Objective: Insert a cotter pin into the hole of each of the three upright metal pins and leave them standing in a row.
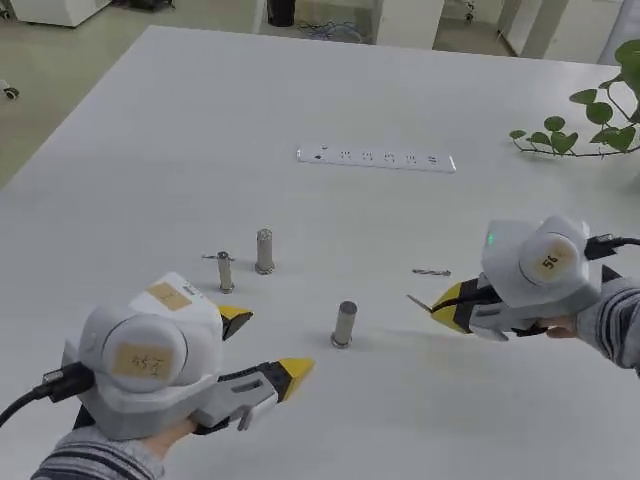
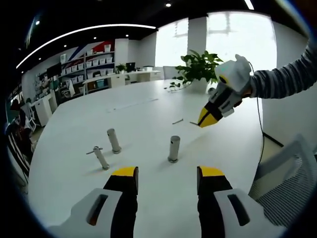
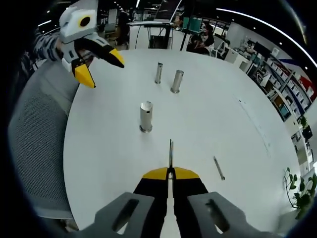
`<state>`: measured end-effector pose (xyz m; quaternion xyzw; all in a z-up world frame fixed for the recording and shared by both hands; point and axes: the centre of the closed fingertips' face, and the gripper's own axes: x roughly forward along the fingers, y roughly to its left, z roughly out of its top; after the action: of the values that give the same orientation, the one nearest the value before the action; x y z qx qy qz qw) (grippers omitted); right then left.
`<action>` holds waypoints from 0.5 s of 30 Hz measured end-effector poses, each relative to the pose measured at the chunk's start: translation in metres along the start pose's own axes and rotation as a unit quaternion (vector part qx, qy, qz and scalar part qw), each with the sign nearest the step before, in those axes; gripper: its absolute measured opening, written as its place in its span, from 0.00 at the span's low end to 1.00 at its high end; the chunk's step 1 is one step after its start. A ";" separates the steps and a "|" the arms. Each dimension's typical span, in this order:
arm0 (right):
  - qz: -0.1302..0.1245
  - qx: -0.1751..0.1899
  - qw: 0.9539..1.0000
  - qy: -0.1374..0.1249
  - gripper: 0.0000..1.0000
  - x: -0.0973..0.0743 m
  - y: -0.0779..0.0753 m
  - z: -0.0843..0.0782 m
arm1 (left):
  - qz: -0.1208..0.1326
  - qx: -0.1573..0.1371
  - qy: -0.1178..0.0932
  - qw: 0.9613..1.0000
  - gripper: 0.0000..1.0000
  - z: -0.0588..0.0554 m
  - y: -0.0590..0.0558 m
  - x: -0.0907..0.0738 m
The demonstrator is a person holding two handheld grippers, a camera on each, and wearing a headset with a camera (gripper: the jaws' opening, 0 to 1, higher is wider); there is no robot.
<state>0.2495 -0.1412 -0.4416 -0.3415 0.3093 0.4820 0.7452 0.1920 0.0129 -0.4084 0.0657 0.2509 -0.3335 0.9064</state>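
- Now right gripper point(image 3: 170, 171) pinches 1 cotter pin point(image 3: 171, 153), aimed at the front pin point(image 3: 145, 117).
- Beside that pin, left gripper point(image 2: 166, 171) hangs with jaws apart, ready to steady it.

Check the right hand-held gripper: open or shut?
Shut: the right hand-held gripper grips a cotter pin; its yellow tips meet, the thin pin sticking out between them.

left gripper point(image 1: 268, 343) spread, right gripper point(image 1: 437, 304) clamped

Left gripper point(image 1: 270, 343), right gripper point(image 1: 440, 304): grey-white housings, yellow-tipped black jaws, tan labels point(image 1: 145, 360), black cables point(image 1: 28, 397); striped grey sleeves point(image 1: 95, 463).
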 end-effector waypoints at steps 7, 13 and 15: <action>0.019 -0.047 0.998 -0.031 0.00 -0.008 0.027 0.024 | -0.029 -0.006 -0.004 1.000 0.40 0.006 -0.016 0.003; 0.022 -0.093 0.995 -0.043 0.00 -0.011 0.044 0.039 | -0.053 -0.030 -0.008 0.998 0.35 0.010 -0.029 0.005; 0.027 -0.107 0.993 -0.047 0.00 -0.011 0.050 0.044 | -0.061 -0.037 -0.009 0.997 0.33 0.012 -0.033 0.006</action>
<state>0.2049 -0.0962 -0.4181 -0.3881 0.2296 0.5479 0.7046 0.1796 -0.0193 -0.3996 0.0139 0.2580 -0.3794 0.8885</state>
